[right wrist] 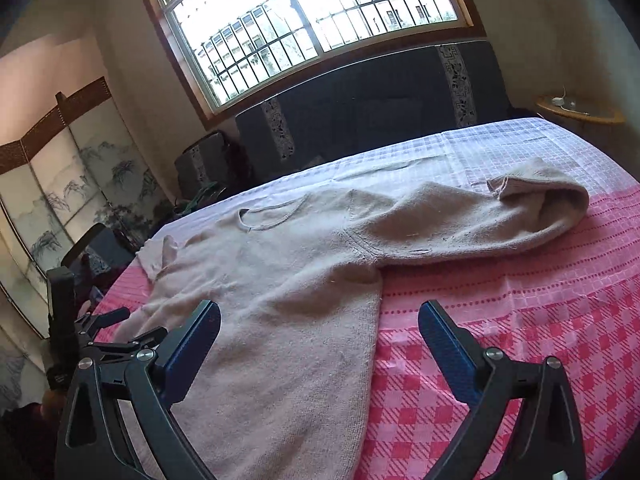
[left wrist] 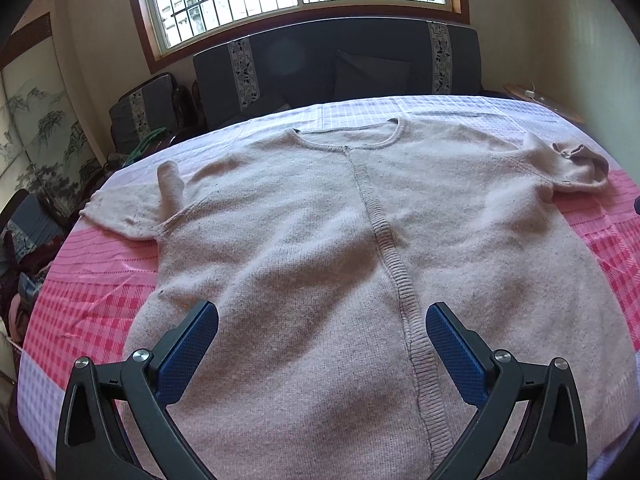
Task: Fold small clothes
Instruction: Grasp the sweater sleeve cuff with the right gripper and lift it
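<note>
Hovering, left wrist view: my left tongs (left wrist: 322, 326) stand wide apart and hold nothing, poised above the lower half of the sweater (left wrist: 320, 240).
Item: one pale knit sweater, spread flat on the pink-and-white checked cloth (left wrist: 92, 292) covering the worktop. Its collar (left wrist: 348, 142) points away from me toward the window; its hem lies nearest me, under the tongs. Its long axis runs from hem to collar, marked by the ribbed centre seam (left wrist: 384, 232). The left sleeve (left wrist: 132, 212) is bunched, with its cuff turned up.

Right wrist view: my right tongs (right wrist: 320, 326) are likewise spread wide and empty, straddling the sweater's right side edge (right wrist: 374, 320), one finger over knit, the other over cloth. The right sleeve (right wrist: 500, 220) reaches out sideways across the cloth, with its cuff doubled back.

Judgement: folding has not begun. I would first bring each sleeve in across the body. For that, each tongs should close on a cuff, taking both layers. The sleeve should be carried low, so the body does not drag. Loose knit stretches easily, so a slow pull seems wise.
</note>
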{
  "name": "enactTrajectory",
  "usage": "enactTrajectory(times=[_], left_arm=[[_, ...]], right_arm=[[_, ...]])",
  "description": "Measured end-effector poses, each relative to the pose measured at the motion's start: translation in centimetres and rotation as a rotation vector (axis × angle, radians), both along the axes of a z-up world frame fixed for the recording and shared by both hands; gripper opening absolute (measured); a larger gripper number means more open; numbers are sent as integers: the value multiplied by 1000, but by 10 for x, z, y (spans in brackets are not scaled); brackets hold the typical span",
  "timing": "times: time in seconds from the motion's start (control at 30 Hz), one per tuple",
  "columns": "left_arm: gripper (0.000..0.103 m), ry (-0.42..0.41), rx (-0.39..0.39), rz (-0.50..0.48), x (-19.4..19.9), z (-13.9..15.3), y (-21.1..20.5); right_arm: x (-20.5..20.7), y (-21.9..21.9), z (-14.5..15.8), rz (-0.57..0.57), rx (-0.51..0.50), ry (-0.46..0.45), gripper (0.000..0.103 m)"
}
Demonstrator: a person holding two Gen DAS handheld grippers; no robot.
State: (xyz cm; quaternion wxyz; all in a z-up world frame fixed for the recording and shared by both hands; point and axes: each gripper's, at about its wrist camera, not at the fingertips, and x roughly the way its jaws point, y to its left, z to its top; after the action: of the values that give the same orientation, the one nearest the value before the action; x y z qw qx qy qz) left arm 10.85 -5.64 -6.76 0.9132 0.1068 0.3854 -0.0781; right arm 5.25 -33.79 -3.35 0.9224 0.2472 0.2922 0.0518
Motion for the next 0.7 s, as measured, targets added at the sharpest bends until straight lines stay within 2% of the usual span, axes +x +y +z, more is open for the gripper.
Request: enactTrajectory(times=[0.1,0.17,0.33,0.6,0.7], left_arm=[[103,16,2,9,4,-8,1],[103,26,2,17,6,-13,2],[103,41,10,34,13,-25,3],[103,41,11,46,17,-34,2],[103,34,13,45,17,-35,2]], right_arm=[[2,-56,-7,-94,225,1,99],[4,-82,-7,-140,271,6,98],[14,-114,-6,-202,256,46,98],[35,-122,-7,-220,159,104,98],[39,-127,-11,-213,185,101,98]])
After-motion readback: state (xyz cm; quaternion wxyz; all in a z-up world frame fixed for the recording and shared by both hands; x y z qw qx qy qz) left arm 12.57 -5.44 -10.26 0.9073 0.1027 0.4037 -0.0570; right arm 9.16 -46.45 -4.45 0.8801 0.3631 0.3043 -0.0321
